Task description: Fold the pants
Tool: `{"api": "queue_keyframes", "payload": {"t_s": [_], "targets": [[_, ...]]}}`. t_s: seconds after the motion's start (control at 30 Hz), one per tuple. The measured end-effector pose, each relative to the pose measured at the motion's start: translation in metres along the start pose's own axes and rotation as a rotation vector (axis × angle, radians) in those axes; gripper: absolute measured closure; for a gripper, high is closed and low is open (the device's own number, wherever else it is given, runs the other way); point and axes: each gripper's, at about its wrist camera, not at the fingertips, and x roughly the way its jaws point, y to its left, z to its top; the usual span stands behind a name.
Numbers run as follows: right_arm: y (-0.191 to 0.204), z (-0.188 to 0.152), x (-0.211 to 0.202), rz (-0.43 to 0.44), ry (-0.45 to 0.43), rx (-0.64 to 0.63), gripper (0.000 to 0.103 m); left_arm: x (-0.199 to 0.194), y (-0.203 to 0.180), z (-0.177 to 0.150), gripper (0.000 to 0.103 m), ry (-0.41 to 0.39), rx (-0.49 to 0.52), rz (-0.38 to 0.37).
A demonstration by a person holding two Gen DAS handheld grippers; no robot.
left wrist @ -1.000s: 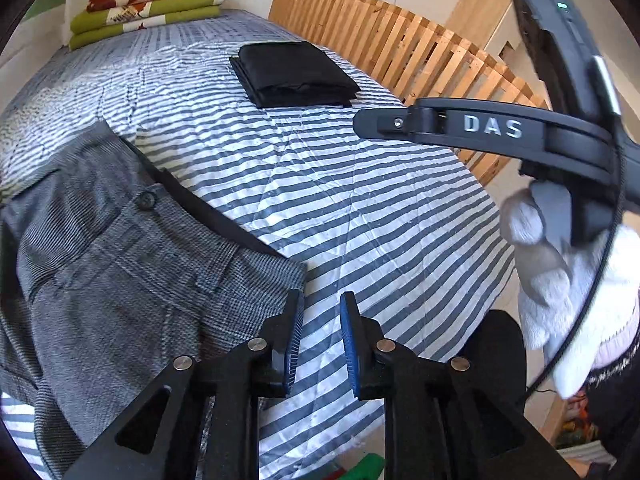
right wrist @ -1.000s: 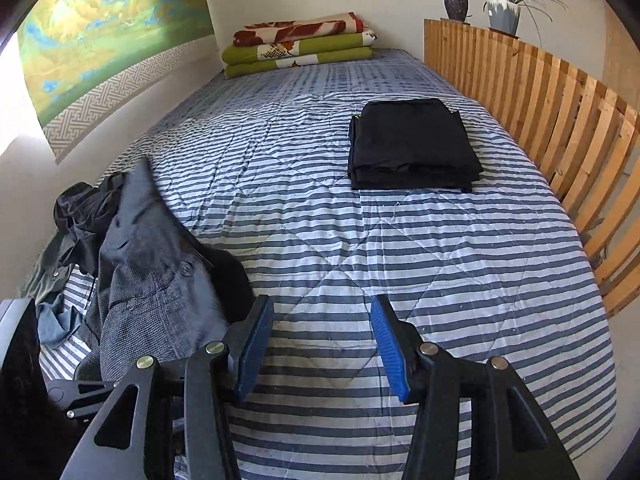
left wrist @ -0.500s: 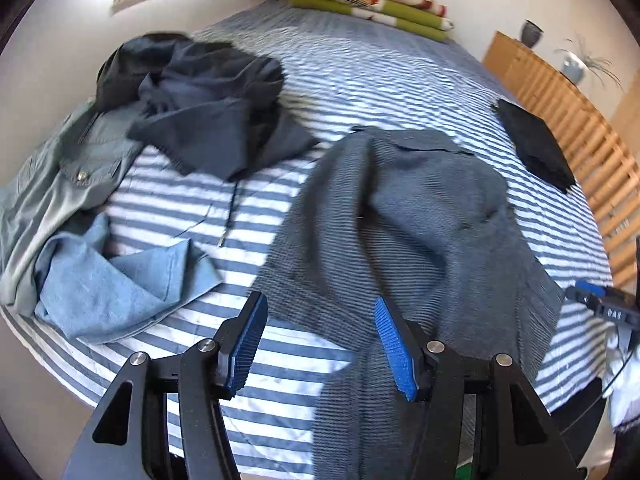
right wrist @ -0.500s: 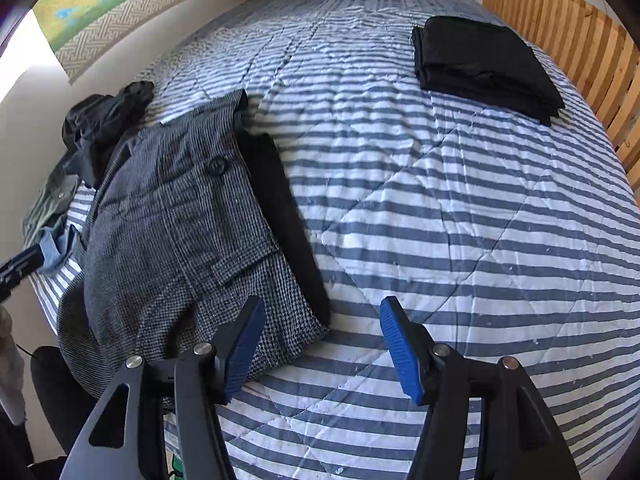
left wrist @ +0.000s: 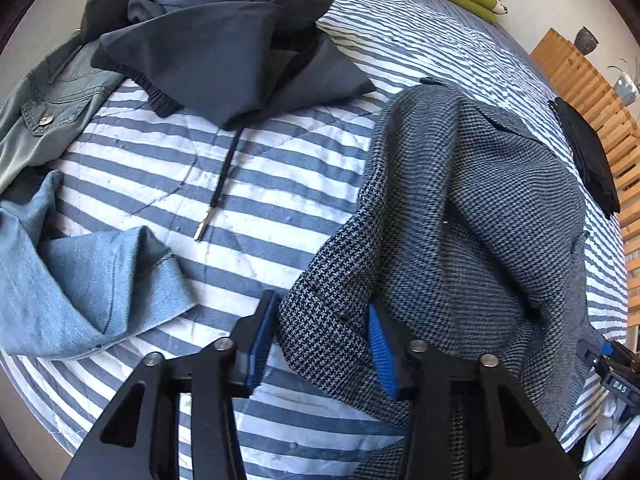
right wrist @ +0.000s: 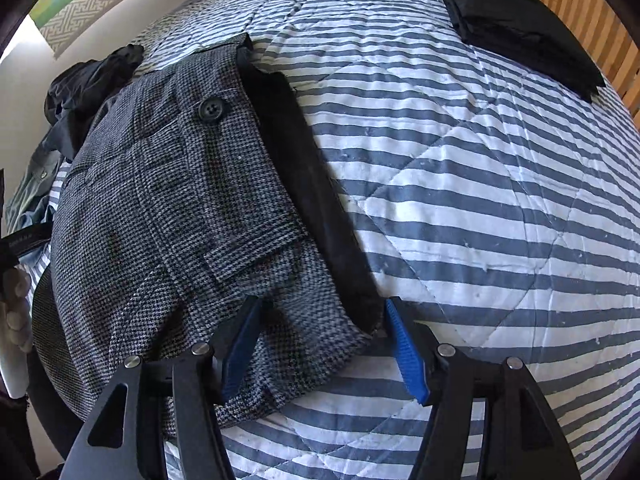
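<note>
The checked pants (left wrist: 460, 216) lie on the striped bed (right wrist: 460, 208); both grippers' half-closing fingers straddle their corners, left gripper (left wrist: 322, 344), right gripper (right wrist: 320, 344), pads not pressing.

Both wrist views close above pants (left wrist: 460, 220)

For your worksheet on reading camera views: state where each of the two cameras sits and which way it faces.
Left wrist: on the left gripper, looking steeply down at a corner of the checked pants; beyond, loose clothes.
Right wrist: on the right gripper, looking steeply down at the pants' waistband; a gloved hand shows at left.
Shared: checked pants, striped bedspread, folded black garment.
</note>
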Motion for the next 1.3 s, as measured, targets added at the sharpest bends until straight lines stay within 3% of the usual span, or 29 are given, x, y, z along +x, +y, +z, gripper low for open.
{"api": "queue_keyframes", "payload": {"t_s": [0.03,0.07,0.1,0.2,0.3,0.47,0.57,0.63,0.73,0.87,1.0,1.1,1.2,1.3], "targets": [[0.002,-0.001,-0.001,0.006,-0.007,0.0,0.062,-0.001,-0.003,0.002,0.067,-0.001,0.008,-0.001],[0.002,-0.001,-0.002,0.01,-0.017,0.004,0.082,-0.004,-0.008,0.004,0.069,-0.005,0.025,0.007],[0.001,-0.001,-0.004,0.023,-0.02,0.015,0.091,-0.007,-0.014,0.006,0.07,-0.015,0.043,0.013],[-0.009,-0.002,-0.015,0.057,-0.044,0.079,0.093,-0.026,-0.021,0.016,0.071,-0.054,0.088,0.011],[-0.02,-0.007,-0.043,0.038,-0.127,0.096,0.094,-0.054,-0.025,0.026,0.071,-0.095,0.138,0.015],[-0.042,-0.012,-0.098,-0.102,-0.244,0.135,0.096,-0.086,-0.023,0.042,0.071,-0.106,0.198,0.014],[-0.057,-0.023,-0.111,-0.198,-0.24,0.155,0.097,-0.085,-0.028,0.041,0.071,-0.096,0.22,0.011],[-0.068,-0.026,-0.102,-0.217,-0.179,0.157,0.096,-0.072,-0.028,0.041,0.071,-0.07,0.224,0.018],[-0.072,-0.027,-0.092,-0.156,-0.08,0.106,0.085,-0.044,-0.034,0.036,0.07,-0.042,0.247,0.054],[-0.058,-0.008,-0.124,-0.1,-0.181,0.056,0.063,-0.031,-0.032,0.028,0.07,-0.028,0.23,0.046],[-0.035,0.055,-0.143,-0.014,-0.274,-0.006,0.039,-0.024,-0.026,0.028,0.069,-0.023,0.205,0.023],[-0.019,0.115,-0.122,0.066,-0.279,-0.058,0.035,-0.025,-0.023,0.027,0.069,-0.023,0.203,0.013],[-0.006,0.179,-0.073,0.144,-0.213,-0.061,0.035,-0.026,-0.022,0.025,0.069,-0.022,0.198,0.004],[0.009,0.222,-0.02,0.138,-0.166,-0.05,0.035,-0.028,-0.022,0.023,0.069,-0.022,0.201,-0.002]]}}
